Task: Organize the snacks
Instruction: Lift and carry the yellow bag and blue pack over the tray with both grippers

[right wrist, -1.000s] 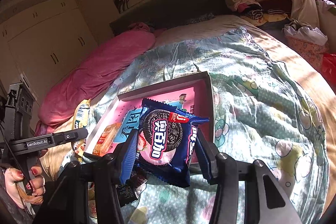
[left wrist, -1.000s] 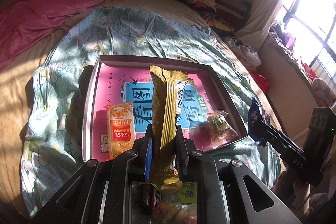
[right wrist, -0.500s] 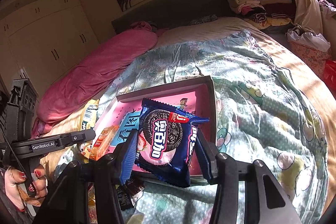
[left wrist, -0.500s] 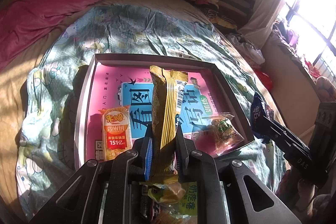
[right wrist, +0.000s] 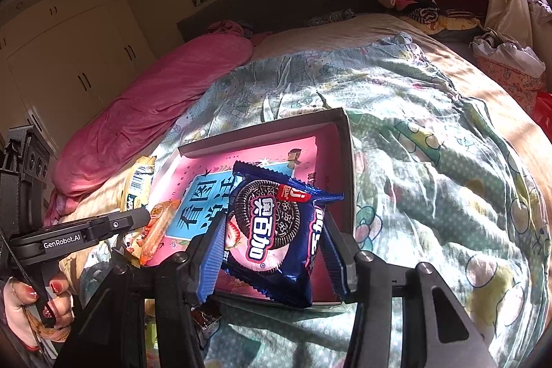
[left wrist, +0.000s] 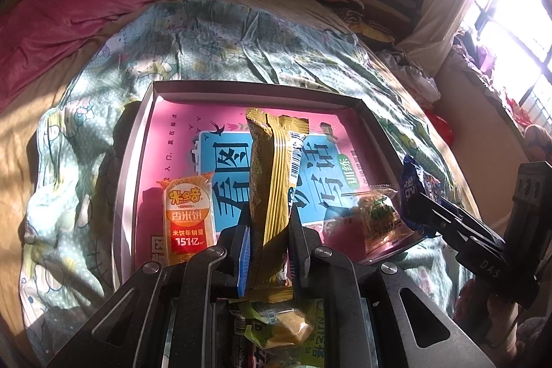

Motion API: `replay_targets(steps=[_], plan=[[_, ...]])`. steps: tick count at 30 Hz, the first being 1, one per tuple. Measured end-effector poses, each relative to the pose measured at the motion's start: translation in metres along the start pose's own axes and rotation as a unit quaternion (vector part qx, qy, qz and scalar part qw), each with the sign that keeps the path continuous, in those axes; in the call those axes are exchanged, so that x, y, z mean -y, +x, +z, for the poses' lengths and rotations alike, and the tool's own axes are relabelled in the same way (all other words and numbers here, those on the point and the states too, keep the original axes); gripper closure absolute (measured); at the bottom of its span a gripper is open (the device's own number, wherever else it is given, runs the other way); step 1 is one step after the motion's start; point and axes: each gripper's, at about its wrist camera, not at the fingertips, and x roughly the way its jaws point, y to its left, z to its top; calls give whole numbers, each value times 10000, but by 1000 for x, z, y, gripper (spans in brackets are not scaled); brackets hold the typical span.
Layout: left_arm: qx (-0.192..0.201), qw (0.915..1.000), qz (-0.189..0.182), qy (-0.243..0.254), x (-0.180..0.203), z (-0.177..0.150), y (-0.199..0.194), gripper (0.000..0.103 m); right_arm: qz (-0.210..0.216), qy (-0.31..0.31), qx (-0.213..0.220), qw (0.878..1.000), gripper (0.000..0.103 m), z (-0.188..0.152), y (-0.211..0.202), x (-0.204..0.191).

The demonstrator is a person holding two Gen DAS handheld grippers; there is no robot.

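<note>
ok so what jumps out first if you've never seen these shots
Each gripper holds a snack up over the shallow pink-lined box on the bed: the left gripper pinches a long yellow-gold packet, the right gripper a blue Oreo pack. An orange rice-cracker pack already lies inside the box, at its left.

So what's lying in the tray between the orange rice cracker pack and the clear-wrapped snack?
Left wrist view: only the tray's printed floor separates the rice cracker pack and the clear-wrapped snack.
</note>
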Motion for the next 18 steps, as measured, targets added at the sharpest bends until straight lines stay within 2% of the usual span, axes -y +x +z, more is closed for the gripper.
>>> replay_targets(steps=[7, 18], plan=[[-189, 9998, 60, 64, 2, 0, 13, 85, -62, -9, -161, 9999, 51, -5, 12, 4], [-438, 9990, -31, 48, 6, 0, 24, 85, -37, 141, -123, 9998, 51, -6, 16, 9]])
